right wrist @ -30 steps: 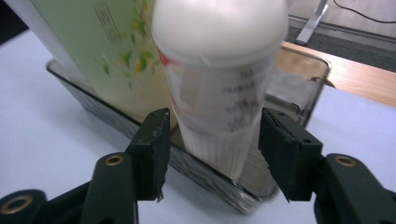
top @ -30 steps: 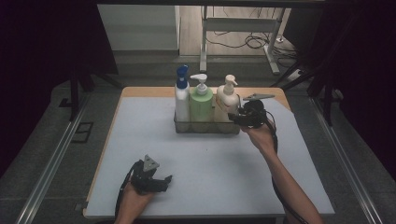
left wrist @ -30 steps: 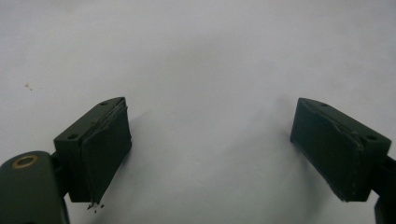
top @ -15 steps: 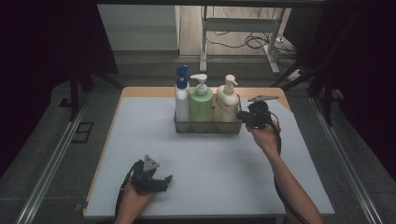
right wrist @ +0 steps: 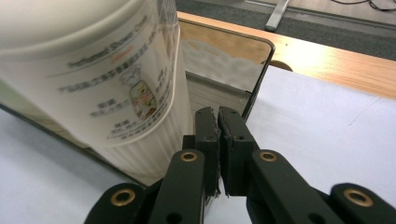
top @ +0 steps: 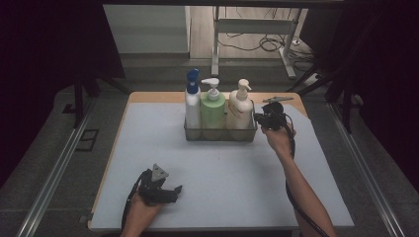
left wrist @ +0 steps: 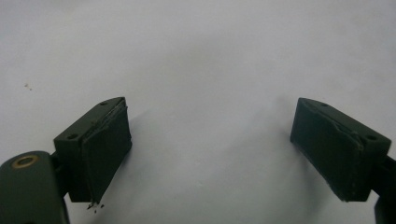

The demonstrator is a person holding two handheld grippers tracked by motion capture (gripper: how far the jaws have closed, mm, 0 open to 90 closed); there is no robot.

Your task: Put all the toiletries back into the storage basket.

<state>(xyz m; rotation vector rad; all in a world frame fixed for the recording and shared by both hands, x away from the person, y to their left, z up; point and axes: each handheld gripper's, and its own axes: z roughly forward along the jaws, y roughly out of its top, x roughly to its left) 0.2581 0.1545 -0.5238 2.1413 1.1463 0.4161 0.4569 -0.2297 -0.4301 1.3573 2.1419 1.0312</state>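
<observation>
A wire basket [top: 221, 137] at the back of the table holds three pump bottles: a white one with a blue cap [top: 192, 106], a green one [top: 213, 111] and a cream one [top: 239, 109]. My right gripper [top: 258, 119] is at the basket's right end. In the right gripper view its jaws have just been closing and my right gripper [right wrist: 218, 126] now pinches the basket's end wall [right wrist: 259, 77], beside the cream bottle [right wrist: 102, 70]. My left gripper [top: 176, 189] rests open near the front left of the table. Only the white mat lies between its jaws, as my left gripper [left wrist: 212, 144] shows in its own view.
A white mat [top: 222, 177] covers the wooden table [top: 158, 97], whose bare edge shows behind the basket. Dark floor, metal rails and a desk frame with cables [top: 257, 44] lie beyond the table.
My right hand has shifted a little to the right and down, settling at the basket's right end. The left hand has stayed where it was.
</observation>
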